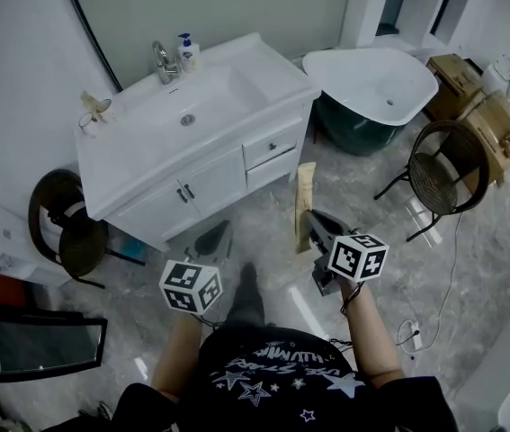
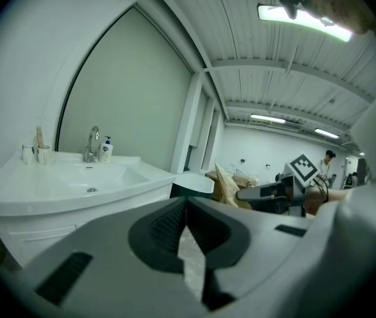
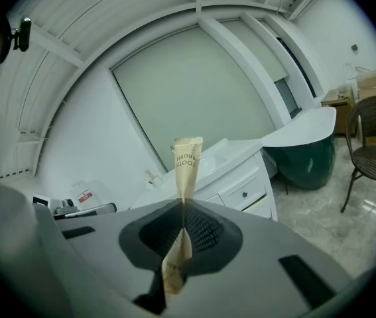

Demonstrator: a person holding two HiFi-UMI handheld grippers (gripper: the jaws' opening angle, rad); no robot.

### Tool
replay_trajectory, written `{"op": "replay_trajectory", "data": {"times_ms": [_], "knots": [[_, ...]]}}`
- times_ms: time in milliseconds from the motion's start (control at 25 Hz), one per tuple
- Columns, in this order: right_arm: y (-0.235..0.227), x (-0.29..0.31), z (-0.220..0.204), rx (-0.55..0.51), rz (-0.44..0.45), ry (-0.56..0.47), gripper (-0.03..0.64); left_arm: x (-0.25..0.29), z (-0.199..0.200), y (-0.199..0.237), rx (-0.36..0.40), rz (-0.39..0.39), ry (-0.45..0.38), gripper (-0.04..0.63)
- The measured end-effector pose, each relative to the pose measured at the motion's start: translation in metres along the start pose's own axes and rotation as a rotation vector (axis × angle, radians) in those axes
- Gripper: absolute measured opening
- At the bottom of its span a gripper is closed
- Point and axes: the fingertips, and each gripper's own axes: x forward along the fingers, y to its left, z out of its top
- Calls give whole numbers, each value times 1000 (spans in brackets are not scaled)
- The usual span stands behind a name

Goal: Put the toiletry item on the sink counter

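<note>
Right gripper [image 3: 182, 207] pinches a packet [image 3: 188, 159] — left gripper [image 2: 186, 207] is closed, empty. White counter [image 1: 272, 72] ahead, soap [image 1: 187, 54] at its back edge.

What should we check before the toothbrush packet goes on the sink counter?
1. Right gripper shut on the toothbrush packet: ok.
2. Left gripper shut with nothing in it: ok.
3. Bare spot on the sink counter, right of the basin: ok.
4. Packet above the counter: not ok, it is over the floor.
5. Soap bottle back by the faucet, out of the way: ok.
</note>
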Motion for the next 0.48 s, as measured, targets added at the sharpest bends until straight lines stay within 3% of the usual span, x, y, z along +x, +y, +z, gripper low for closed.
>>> {"op": "replay_trajectory", "data": {"times_ms": [480], "knots": [[-55, 101, 48, 63, -84, 24, 21, 105, 31, 82, -10, -63, 72, 20]]}}
